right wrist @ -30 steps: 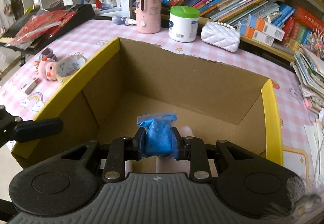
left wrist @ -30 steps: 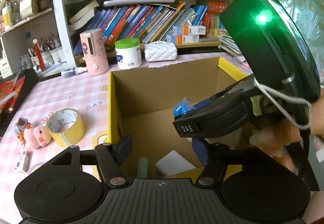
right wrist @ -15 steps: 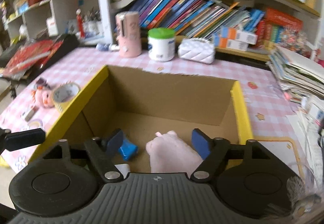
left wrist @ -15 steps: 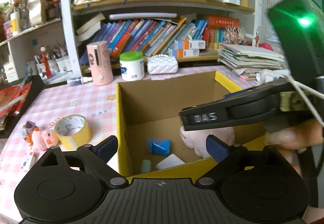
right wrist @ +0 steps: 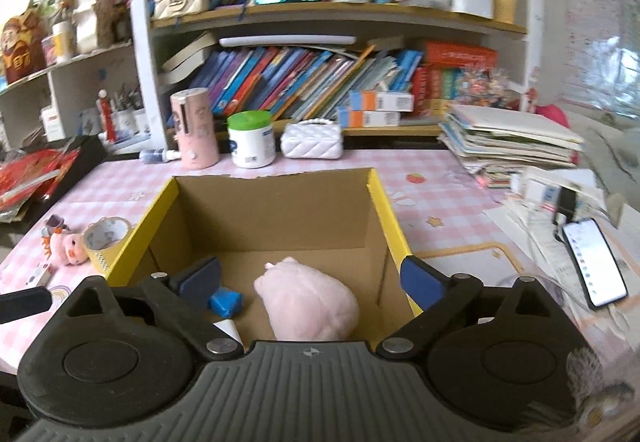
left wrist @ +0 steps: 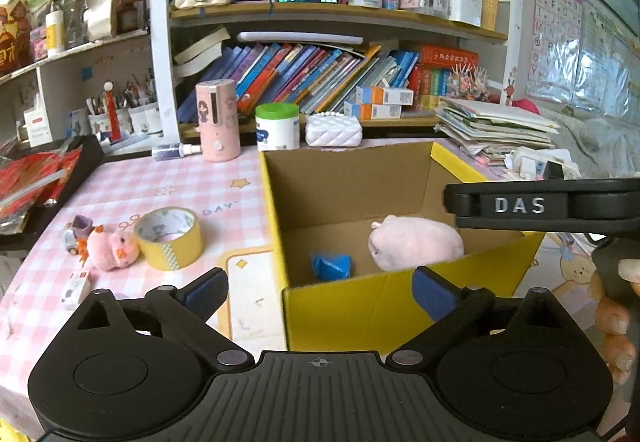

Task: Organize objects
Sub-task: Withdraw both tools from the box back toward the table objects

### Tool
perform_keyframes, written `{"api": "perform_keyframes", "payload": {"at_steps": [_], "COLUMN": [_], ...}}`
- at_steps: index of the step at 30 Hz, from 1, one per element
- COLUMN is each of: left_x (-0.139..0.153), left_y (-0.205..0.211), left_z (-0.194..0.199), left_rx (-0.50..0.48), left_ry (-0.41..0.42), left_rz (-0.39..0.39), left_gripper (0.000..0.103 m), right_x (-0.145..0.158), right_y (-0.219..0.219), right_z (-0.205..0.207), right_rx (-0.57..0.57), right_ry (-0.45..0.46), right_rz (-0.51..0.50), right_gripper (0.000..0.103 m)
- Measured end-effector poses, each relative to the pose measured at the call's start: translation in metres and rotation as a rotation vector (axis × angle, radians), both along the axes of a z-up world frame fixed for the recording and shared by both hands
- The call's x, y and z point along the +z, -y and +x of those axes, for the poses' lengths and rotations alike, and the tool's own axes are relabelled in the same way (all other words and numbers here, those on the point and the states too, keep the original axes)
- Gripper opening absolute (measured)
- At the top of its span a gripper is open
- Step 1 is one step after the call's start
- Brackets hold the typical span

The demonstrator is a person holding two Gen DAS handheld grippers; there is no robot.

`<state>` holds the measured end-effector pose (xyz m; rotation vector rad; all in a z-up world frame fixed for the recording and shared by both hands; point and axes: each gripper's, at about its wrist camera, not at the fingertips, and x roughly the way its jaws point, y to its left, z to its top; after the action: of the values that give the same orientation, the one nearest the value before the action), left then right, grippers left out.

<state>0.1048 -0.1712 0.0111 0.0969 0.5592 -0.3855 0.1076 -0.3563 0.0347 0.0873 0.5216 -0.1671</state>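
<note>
Two crowded bookshelves [left wrist: 332,10] behind pink checked tablecloth [left wrist: 132,186]

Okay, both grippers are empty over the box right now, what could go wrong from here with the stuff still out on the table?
1. The left gripper, jaws opening and empty, sits close to the cardboard box; swinging toward the yellow tape roll might knock its near wall.
2. The small pink plush touches the tape roll, so grabbing one may drag the other.
3. The phone lies near the right gripper and could get bumped.
</note>
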Motion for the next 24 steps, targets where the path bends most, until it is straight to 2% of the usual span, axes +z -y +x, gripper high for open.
{"api": "perform_keyframes", "payload": {"at_steps": [8, 16, 24], "left_x": [-0.004, -0.008, -0.013], "left_y": [-0.028, -0.058, -0.086], "left_z": [-0.018, -0.032, -0.044], "left_rx": [0.004, 0.022, 0.033], "left_ry": [-0.022, -0.064, -0.1], "left_rz": [-0.007, 0.004, 0.013], "left_gripper": [0.1, 0.1, 0.101], "right_x": [-0.007, -0.023, -0.034], "right_y": [-0.025, -0.058, -0.093], "right_z": [-0.029, -0.048, -0.062], "right_rx": [-0.075, -0.107, -0.087], "right_ry": [-0.009, -0.114, -0.174], "right_rz": [-0.04, -0.022, -0.035], "right_gripper": [0.103, 0.103, 0.103]}}
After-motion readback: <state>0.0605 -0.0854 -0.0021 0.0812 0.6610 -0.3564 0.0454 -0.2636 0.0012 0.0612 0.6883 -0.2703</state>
